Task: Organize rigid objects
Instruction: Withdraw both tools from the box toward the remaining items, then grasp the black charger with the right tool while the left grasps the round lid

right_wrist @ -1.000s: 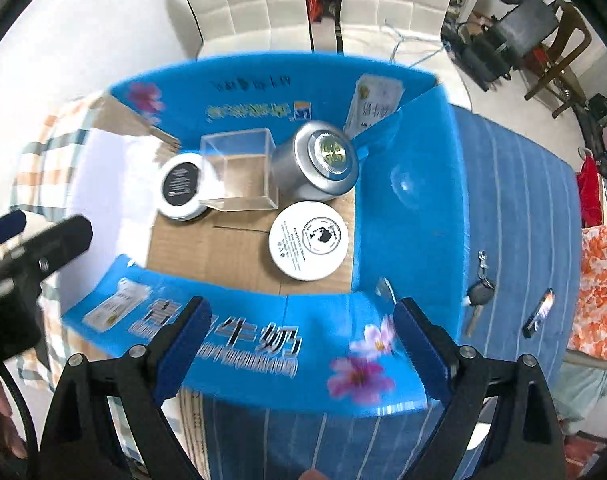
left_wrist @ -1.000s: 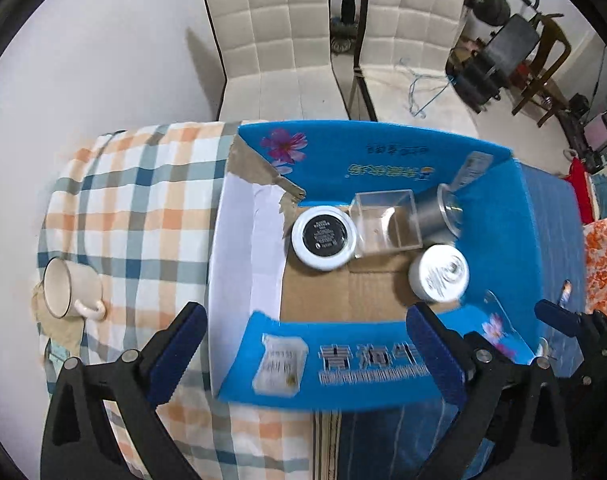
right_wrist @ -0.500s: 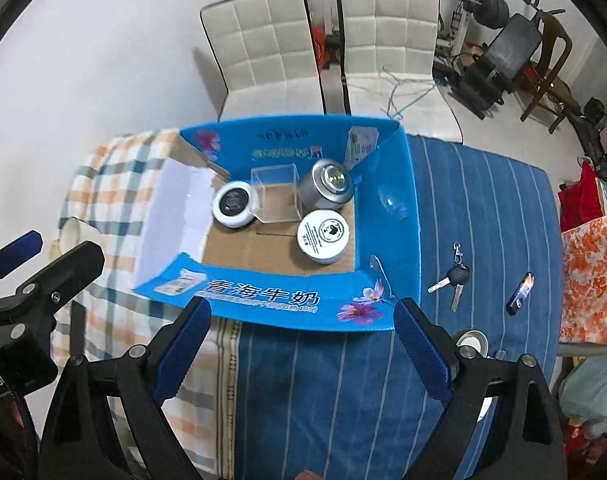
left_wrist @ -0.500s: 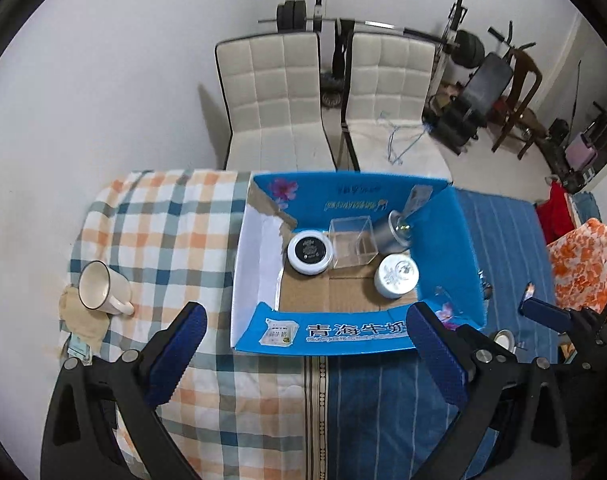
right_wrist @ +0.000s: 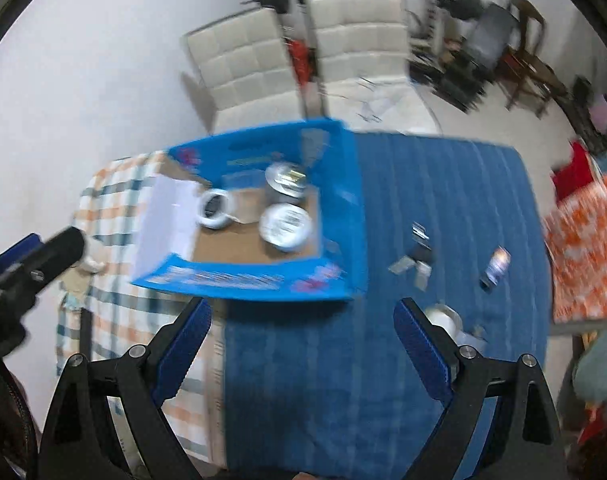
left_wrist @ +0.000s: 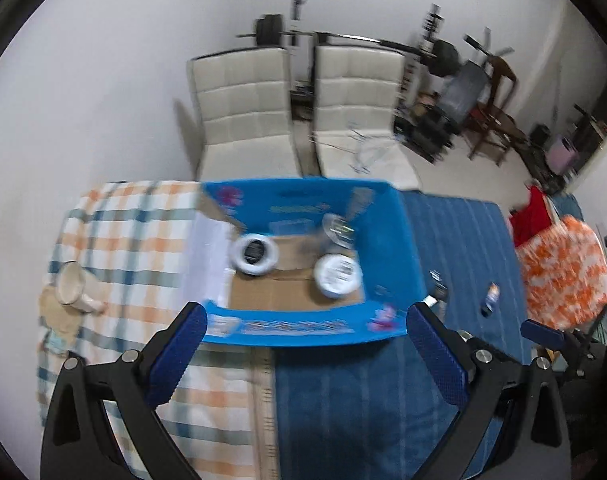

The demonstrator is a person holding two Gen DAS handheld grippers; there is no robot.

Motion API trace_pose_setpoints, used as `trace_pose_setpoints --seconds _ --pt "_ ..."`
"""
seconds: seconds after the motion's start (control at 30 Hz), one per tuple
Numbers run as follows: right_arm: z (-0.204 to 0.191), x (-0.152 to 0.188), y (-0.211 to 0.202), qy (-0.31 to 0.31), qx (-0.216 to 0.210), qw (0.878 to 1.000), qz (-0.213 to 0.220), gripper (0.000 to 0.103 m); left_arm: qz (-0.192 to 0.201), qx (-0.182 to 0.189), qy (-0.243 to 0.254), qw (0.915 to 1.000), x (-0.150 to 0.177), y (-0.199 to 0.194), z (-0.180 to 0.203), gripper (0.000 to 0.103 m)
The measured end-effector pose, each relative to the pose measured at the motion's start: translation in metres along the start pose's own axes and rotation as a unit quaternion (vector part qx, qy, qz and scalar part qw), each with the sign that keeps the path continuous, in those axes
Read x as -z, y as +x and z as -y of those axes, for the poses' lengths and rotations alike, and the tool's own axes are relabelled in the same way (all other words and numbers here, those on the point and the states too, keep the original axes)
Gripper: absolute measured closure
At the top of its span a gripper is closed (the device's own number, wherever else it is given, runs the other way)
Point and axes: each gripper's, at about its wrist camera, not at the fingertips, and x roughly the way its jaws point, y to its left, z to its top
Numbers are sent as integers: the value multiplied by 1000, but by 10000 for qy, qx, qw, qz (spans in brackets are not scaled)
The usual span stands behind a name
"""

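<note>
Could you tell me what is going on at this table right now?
A person holds a claw in each hand above a table, sorting small things into a blue box. Both the left claw and the right claw are open and empty. The box holds two white jars, a metal tin and a clear plastic case, blurred here. Keys, a small dark item and a mug lie outside it.

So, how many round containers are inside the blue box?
3: a black-topped white jar at the left, a white tin front right, a silver tin behind it. Blur may hide more.
</note>
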Motion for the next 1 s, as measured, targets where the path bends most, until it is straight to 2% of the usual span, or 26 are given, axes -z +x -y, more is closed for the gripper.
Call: trace_pose_setpoints --seconds 0.13,0.2,0.3,0.43,0.5,0.63,0.73,0.87,1.0 --pt "96 18 30 734 639 9947 -335 8 -301 40 625 9976 21 47 77 1" --pt "149 30 66 1161 936 9865 -676 8 -468 6 822 9955 33 74 108 1" --pt "200 49 124 1625 815 9757 -1220 10 -827 -107 1056 9909 51 111 142 1" --pt "225 69 172 1844 663 9674 -1602 21 -1086 -292 1334 9847 70 143 177 1" --pt "229 75 187 1912 444 9669 -1631 21 -1213 -367 1398 9820 76 151 185 1" --pt "226 79 206 1742 406 9681 -1755 36 -1359 -409 1399 9799 81 157 189 1" --pt "229 81 200 1525 590 9721 -1680 40 -1347 -403 1377 9804 81 156 193 1" --pt "265 91 190 1622 695 9683 -1768 40 -1473 -168 1401 9790 80 163 209 1" --pt "294 92 183 1726 503 9668 -1815 40 -1832 144 1483 9717 83 187 237 1"
